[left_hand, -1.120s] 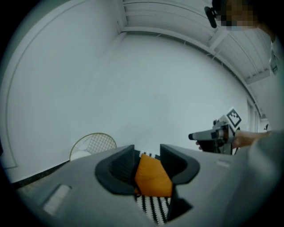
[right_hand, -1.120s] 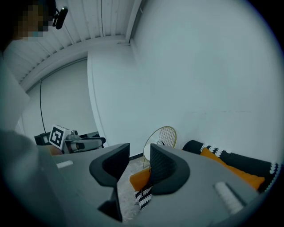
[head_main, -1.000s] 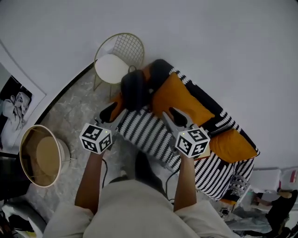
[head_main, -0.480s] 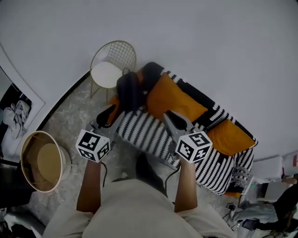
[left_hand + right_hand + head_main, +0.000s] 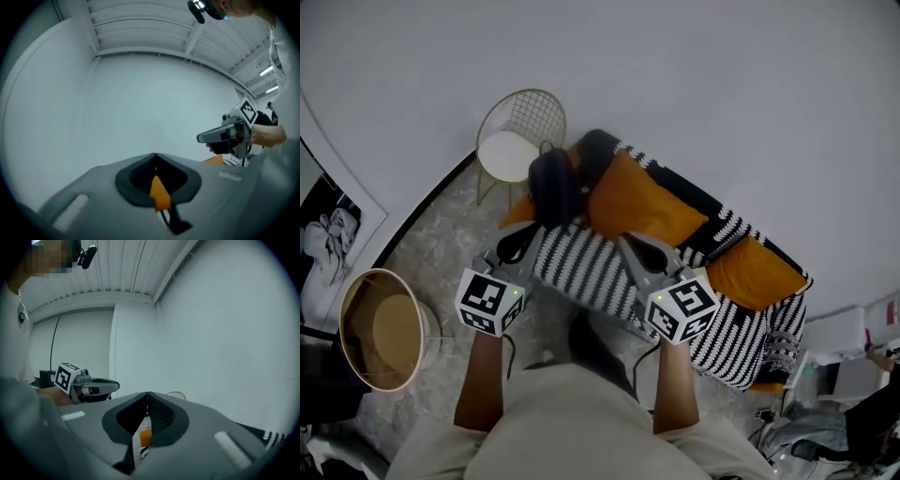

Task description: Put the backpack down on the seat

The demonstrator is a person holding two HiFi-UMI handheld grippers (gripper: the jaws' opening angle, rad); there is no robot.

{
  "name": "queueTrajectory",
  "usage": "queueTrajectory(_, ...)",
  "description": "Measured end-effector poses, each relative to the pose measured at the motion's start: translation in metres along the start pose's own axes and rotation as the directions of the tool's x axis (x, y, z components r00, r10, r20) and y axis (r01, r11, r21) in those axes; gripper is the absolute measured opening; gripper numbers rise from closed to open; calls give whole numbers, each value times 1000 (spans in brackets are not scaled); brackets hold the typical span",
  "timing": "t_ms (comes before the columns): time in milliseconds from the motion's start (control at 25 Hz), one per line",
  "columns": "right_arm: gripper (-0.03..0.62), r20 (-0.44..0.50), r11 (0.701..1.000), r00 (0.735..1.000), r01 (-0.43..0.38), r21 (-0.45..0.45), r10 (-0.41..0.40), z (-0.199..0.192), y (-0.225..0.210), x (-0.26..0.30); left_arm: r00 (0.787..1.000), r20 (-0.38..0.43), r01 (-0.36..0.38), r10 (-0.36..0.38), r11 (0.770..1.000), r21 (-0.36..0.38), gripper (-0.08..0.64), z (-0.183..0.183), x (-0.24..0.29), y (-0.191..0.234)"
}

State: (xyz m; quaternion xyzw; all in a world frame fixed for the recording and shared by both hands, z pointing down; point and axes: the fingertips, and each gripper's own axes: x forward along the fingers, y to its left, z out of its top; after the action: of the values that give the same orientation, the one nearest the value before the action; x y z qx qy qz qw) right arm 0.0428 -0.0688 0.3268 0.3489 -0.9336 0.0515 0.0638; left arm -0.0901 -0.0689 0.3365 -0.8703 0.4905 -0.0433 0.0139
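The dark backpack (image 5: 553, 183) lies at the left end of a sofa (image 5: 609, 277) with a black-and-white striped cover, leaning against an orange cushion (image 5: 642, 202). Both grippers hover in front of the sofa, short of the backpack and not touching it. My left gripper (image 5: 517, 244) is shut with nothing in it; its jaws meet at the tip (image 5: 155, 155). My right gripper (image 5: 631, 247) is shut and empty too, its jaws together (image 5: 147, 394). Each gripper view shows the other gripper beside it and the pale wall.
A gold wire chair (image 5: 514, 145) with a white seat stands just left of the sofa, close behind the backpack. A round tan lamp shade (image 5: 382, 328) stands on the marble floor at the left. A second orange cushion (image 5: 750, 272) lies further right on the sofa.
Both grippers' jaws have gone from open to shut, with nothing between them. Both have drawn back a little from the backpack, which stays on the sofa.
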Motion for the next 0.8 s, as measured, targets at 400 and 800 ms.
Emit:
queueTrajectory(400, 6, -10, 999, 1000, 27, -46, -28, 8, 1, -13, 1000, 15, 4, -5, 998, 61, 2, 23, -2, -18)
queueTrajectory(800, 6, -5, 997, 999, 52, -56, -53, 7, -3, -23, 1000, 16, 11, -13, 997, 75, 2, 28, -1, -28)
